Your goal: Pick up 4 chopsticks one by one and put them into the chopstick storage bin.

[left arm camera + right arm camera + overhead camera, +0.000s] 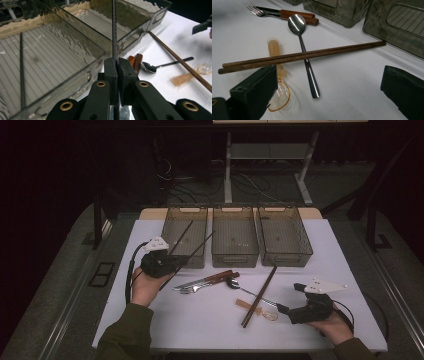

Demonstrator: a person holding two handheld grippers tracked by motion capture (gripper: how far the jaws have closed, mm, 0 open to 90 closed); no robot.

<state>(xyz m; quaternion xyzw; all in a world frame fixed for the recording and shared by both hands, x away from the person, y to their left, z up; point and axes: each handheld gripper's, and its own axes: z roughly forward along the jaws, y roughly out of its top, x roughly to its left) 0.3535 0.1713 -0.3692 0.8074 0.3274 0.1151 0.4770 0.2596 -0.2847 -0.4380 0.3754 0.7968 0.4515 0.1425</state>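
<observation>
Counter [150,320]: white surface carrying three clear bins in a row at its far side and loose cutlery in the middle.

Left gripper [186,260]: jaws closed tight on one thin black chopstick [114,30], which runs up between the jaws and out beyond them, slanting over the near rim of the left bin [184,235]. In the left gripper view that bin's ribbed floor lies just ahead and to the left of the jaws. A second black chopstick [181,238] lies inside this bin.

Middle bin [234,236] and right bin [283,235]: ahead and to the right of the left gripper.

Right gripper [283,309]: jaws spread wide, holding nothing, low over the counter at its near right.

Brown chopsticks [302,56]: a pair lying side by side on the counter, just ahead of the right gripper's jaws, crossing over the metal spoon [300,37].

Metal spoon: flat on the counter, bowl away from the right gripper, handle running back between its jaws.

Clear plastic spoon [277,75]: amber handle passing under the brown chopsticks, bowl just beside the right gripper's left jaw.

Fork and knife [207,280]: wooden-handled, lying together beyond the metal spoon, between the two grippers.
</observation>
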